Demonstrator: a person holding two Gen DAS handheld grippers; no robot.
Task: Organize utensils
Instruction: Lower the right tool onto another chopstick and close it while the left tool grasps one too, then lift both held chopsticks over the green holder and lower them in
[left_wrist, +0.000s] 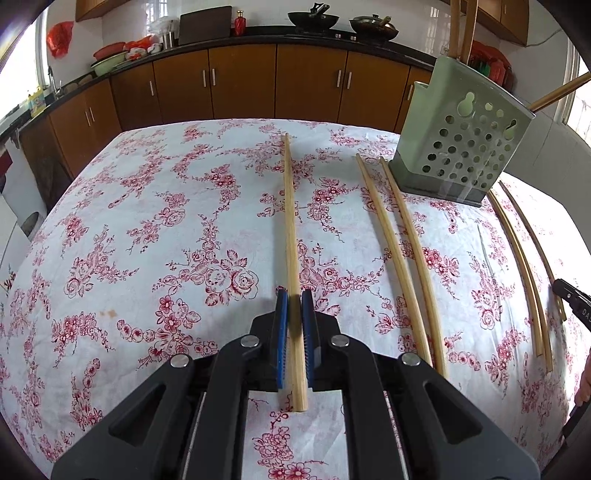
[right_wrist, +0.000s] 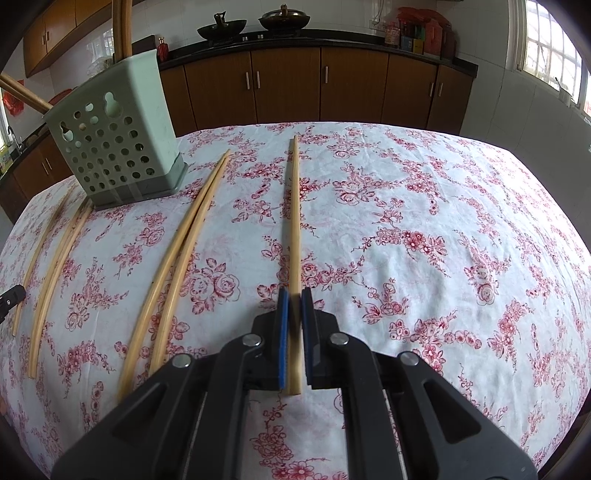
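Observation:
My left gripper (left_wrist: 294, 295) is shut on a wooden chopstick (left_wrist: 290, 218) that points away over the floral tablecloth. My right gripper (right_wrist: 294, 293) is shut on another chopstick (right_wrist: 294, 214) in the same way. A green perforated utensil holder (left_wrist: 461, 147) stands at the far right in the left wrist view and at the far left in the right wrist view (right_wrist: 118, 136), with chopsticks standing in it. Two loose pairs of chopsticks (left_wrist: 402, 258) (left_wrist: 524, 266) lie on the cloth beside it; they also show in the right wrist view (right_wrist: 177, 251) (right_wrist: 55, 258).
The table (left_wrist: 147, 221) carries a white cloth with red flowers. Brown kitchen cabinets (left_wrist: 240, 85) and a black counter with woks (left_wrist: 314, 18) run behind it. The other gripper's tip (left_wrist: 572, 299) shows at the right edge of the left wrist view.

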